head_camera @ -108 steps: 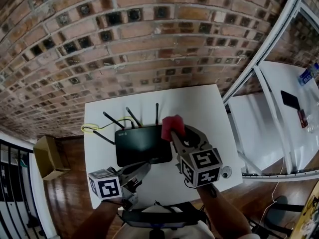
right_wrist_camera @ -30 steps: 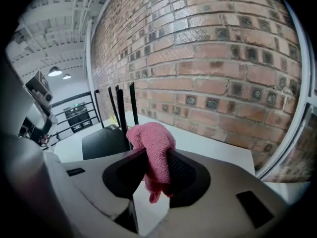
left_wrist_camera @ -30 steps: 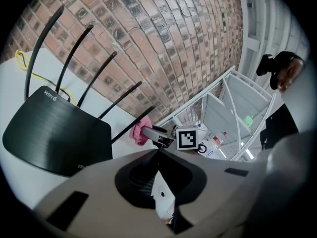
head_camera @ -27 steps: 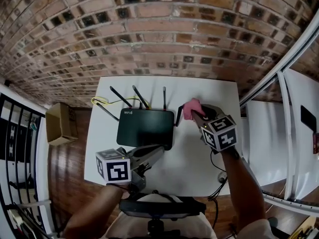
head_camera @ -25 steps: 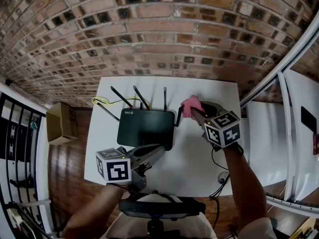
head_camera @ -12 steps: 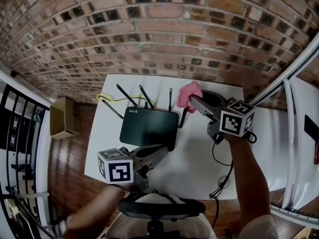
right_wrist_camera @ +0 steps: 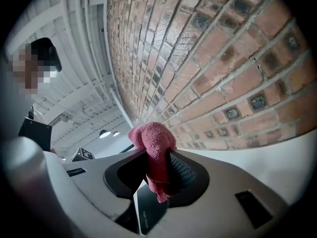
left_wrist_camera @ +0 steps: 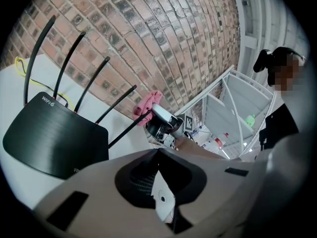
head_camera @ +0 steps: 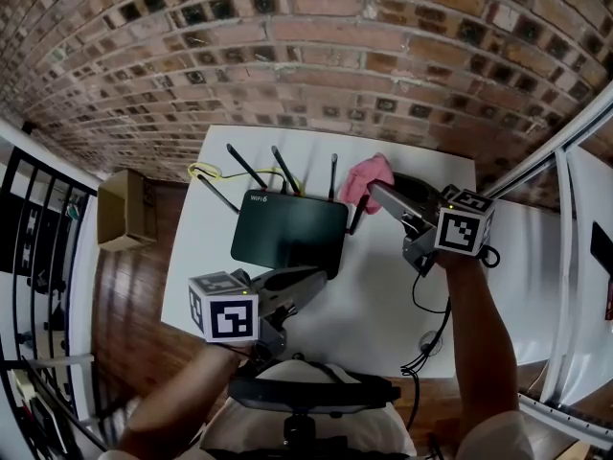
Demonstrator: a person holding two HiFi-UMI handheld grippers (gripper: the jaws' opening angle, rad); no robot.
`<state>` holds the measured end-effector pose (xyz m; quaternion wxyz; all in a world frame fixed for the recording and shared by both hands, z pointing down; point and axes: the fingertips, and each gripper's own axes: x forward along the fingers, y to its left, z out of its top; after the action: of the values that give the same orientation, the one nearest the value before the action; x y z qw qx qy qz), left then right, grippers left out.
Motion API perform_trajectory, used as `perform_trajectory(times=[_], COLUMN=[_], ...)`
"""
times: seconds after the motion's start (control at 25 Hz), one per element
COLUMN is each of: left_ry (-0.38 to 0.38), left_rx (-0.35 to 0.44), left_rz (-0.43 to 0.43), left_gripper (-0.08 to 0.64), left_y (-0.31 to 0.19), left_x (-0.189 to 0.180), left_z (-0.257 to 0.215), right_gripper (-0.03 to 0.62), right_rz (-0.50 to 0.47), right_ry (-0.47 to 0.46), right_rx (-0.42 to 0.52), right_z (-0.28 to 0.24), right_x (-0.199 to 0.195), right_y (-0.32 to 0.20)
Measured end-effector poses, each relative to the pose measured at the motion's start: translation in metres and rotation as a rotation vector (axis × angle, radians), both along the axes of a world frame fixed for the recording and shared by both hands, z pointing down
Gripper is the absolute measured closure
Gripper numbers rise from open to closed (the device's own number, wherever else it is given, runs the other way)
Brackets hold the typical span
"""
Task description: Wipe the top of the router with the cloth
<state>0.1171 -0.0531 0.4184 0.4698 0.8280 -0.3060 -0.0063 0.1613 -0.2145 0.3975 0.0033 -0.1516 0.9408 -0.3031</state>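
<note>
The black router (head_camera: 287, 236) lies flat on the white table (head_camera: 383, 295), its antennas sticking up along the back edge. My right gripper (head_camera: 375, 192) is shut on a pink cloth (head_camera: 369, 175) and holds it in the air, off the router's back right corner and close to the rightmost antenna. In the right gripper view the cloth (right_wrist_camera: 154, 148) is bunched between the pads, in front of the brick wall. My left gripper (head_camera: 311, 281) hovers at the router's front edge, jaws together with nothing in them. From the left gripper view the router (left_wrist_camera: 49, 138) and the cloth (left_wrist_camera: 147, 105) both show.
A brick wall stands right behind the table. A yellow cable (head_camera: 206, 171) loops at the back left of the router. A black cable (head_camera: 426, 324) runs along the table's right side. A cardboard box (head_camera: 124, 209) sits on the wooden floor to the left. A chair base (head_camera: 306, 391) lies below.
My right gripper has lifted the cloth off the router's right side and carried it up and back towards the wall. The left gripper has stayed put.
</note>
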Motion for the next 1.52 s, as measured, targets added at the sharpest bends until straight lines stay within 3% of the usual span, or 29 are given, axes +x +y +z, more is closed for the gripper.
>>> perform_trajectory(times=[0.24,1.2,1.52], left_ry=[0.012,0.003,-0.023], left_rx=[-0.029,-0.061,-0.049], left_rz=[0.007,0.019,0.009], left_gripper=[0.537,0.536,0.536], left_y=[0.001,-0.005,-0.005], left_x=[0.0,0.001,-0.001], left_z=[0.006,0.02,0.016], right_gripper=[0.463,0.463,0.463], right_rz=[-0.011,-0.053,-0.075], right_ry=[-0.002,0.152,0.235], right_rx=[-0.036,-0.085,-0.049], right_z=[0.014,0.074,0.086], right_x=[0.004,0.004,0.004], right_y=[0.002,0.013,0.017])
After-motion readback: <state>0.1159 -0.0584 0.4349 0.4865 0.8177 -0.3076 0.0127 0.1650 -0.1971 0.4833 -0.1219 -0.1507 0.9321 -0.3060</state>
